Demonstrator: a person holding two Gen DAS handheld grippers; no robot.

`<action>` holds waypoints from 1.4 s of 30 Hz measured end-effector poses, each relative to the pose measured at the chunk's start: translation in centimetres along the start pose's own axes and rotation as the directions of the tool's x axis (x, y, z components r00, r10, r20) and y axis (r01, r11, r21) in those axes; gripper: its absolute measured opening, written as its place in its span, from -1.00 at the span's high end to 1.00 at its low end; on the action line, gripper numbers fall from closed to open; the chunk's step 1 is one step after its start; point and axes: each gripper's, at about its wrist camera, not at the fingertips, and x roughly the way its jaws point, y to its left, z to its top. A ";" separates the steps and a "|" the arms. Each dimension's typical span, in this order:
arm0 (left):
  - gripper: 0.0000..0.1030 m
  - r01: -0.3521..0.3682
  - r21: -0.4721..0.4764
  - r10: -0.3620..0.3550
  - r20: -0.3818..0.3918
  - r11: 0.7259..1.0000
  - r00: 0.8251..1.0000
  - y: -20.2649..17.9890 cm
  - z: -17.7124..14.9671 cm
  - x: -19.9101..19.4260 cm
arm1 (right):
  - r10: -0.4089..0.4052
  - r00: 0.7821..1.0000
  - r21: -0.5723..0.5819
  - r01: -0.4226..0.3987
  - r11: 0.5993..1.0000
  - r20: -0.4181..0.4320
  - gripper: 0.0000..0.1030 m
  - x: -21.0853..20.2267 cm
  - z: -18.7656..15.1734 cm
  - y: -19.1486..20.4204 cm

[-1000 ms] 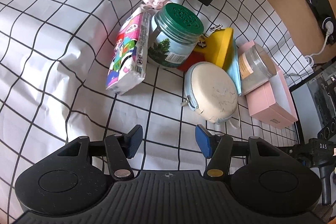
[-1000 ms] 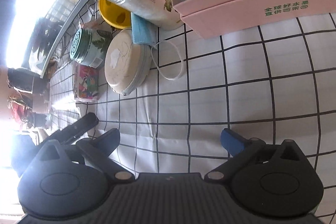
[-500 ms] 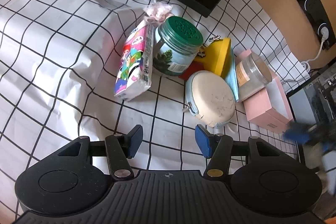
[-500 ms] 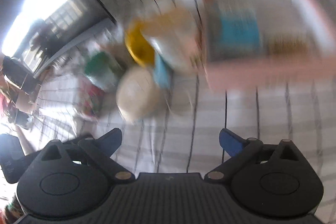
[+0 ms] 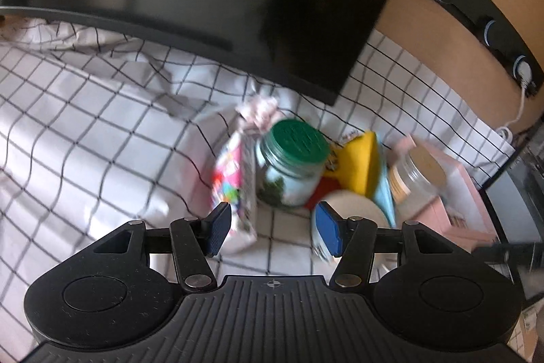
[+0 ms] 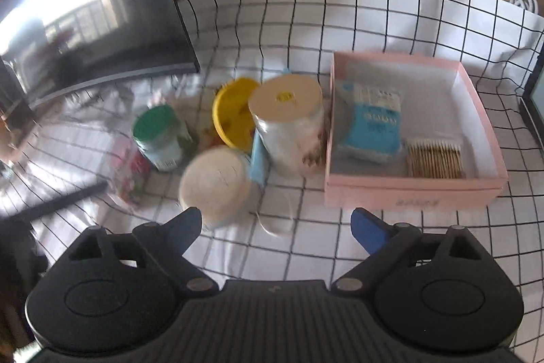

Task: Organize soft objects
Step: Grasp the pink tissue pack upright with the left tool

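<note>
Both grippers hang empty above the clutter, left gripper half-spread, right gripper wide and just narrowing a bit w/ nothing between, probably picking next soft item, e.g. tissue pack, for pink box.

A white cloth with a black grid covers the surface. On it sit a pink box, two jars, a round pouch and, seemingly, a tissue pack.
</note>
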 end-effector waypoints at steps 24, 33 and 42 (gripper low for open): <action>0.46 -0.158 0.246 0.206 -0.184 0.956 0.961 0.6 2.0 11.1 | 0.134 0.959 0.123 -0.106 0.987 -0.249 -0.93 6.8 -6.0 -1.5; 0.47 -0.135 0.220 0.182 -0.208 0.966 0.961 1.2 2.2 11.4 | 0.134 0.953 0.136 -0.100 0.986 -0.271 -1.00 7.1 -5.5 -1.4; 0.53 -0.164 0.223 0.211 -0.206 0.961 0.955 0.5 2.0 11.4 | 0.157 0.982 0.012 -0.156 0.988 -0.104 -0.63 4.2 -4.0 0.3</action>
